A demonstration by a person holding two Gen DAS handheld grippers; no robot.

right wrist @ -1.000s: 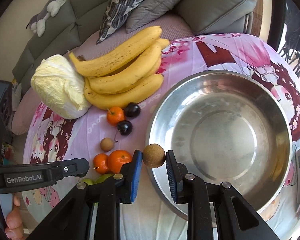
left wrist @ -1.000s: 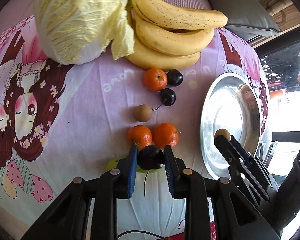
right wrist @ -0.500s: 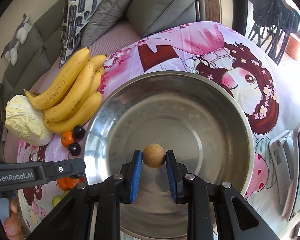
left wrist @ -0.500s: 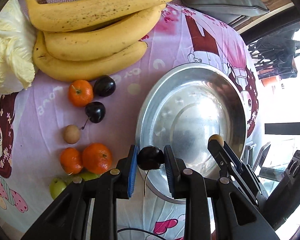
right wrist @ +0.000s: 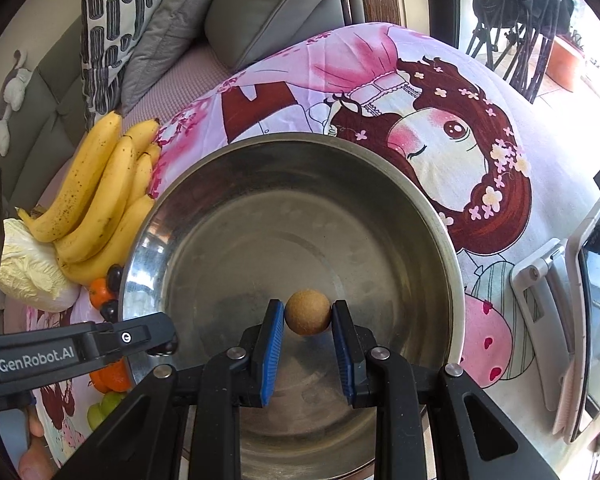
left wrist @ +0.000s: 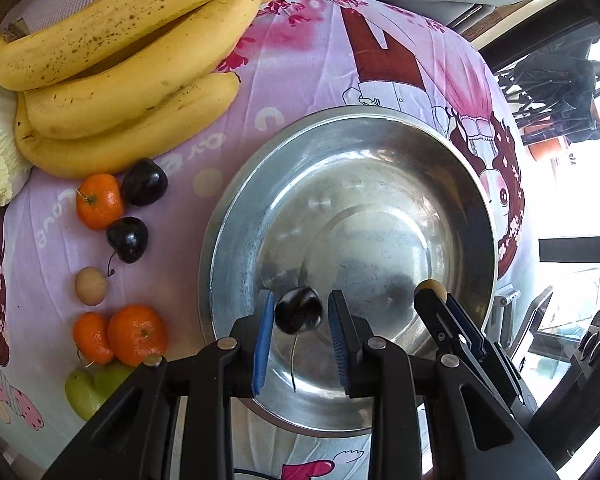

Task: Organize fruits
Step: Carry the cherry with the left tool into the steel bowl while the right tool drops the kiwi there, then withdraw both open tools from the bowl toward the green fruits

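Cherry (left wrist: 299, 310) loose between open left hand-held gripper (left wrist: 300, 334) pads, over bowl (left wrist: 476, 216)

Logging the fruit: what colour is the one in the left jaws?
Near-black cherry, clearest in the left wrist view.

Steel bowl (right wrist: 148, 240) interior lay open w/ bare floor under both tongs; bananas (left wrist: 112, 64), cherries (left wrist: 144, 182) & tangerines (left wrist: 138, 334) crowded its left side, a tablet stand (right wrist: 540, 280) flanked the right.
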